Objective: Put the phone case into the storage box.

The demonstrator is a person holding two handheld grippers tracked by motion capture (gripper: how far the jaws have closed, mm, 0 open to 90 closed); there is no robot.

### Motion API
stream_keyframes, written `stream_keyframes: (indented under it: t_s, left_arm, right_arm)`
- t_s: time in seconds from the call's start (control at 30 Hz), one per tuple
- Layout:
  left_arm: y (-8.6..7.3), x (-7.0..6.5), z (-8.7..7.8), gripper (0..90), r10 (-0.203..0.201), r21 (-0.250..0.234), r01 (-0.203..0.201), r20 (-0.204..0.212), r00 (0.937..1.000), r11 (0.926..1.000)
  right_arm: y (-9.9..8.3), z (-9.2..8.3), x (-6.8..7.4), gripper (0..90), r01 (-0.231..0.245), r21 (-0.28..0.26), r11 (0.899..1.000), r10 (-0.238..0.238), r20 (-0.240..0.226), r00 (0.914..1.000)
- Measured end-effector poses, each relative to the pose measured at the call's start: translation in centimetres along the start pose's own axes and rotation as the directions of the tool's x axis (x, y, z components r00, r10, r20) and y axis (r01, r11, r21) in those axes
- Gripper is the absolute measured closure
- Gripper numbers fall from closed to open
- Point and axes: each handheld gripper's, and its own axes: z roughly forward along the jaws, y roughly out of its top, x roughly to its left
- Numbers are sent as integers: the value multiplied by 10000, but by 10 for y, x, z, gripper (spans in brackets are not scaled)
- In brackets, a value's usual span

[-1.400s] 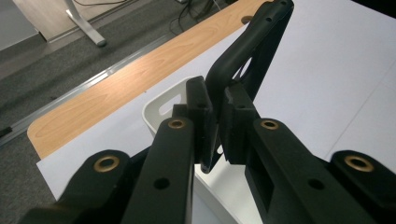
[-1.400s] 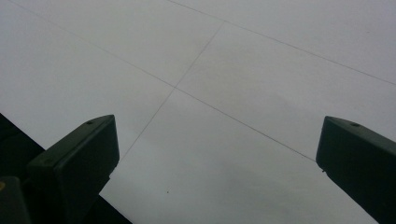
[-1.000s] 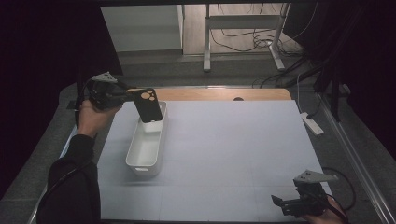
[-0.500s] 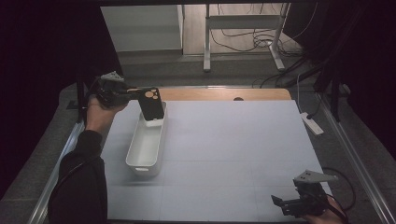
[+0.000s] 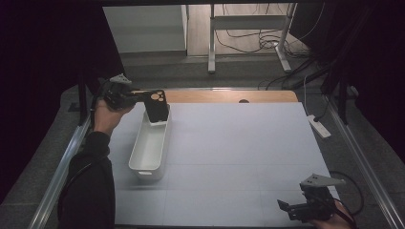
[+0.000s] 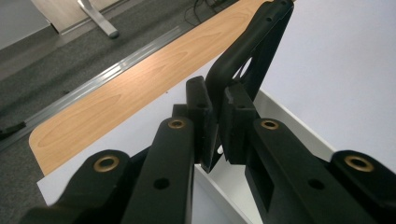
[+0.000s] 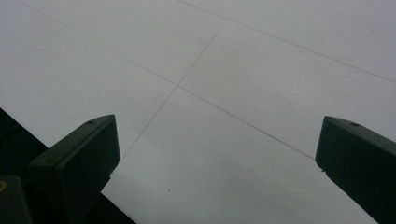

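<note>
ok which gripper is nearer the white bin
Left. The left gripper holds a black phone case over the far end of the white bin. The right gripper sits open at the table's near right corner, far from it.

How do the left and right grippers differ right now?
The left gripper is shut on a black phone case; the right gripper is open with nothing between its jaws. The left gripper is raised at the far end of the white bin; the right gripper sits low at the near right edge of the table. Both have black jaws and a grey plate on top.
</note>
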Motion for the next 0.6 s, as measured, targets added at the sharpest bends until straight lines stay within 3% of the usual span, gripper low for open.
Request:
stream_keyframes:
  t_s: [0.6]
  left_arm:
    - [-4, 1, 20, 833, 348, -108, -352, -343, 9988, 9993]
  right_arm:
    - [0, 0, -1, 5, -31, 4, 10000, 31, -47, 10000]
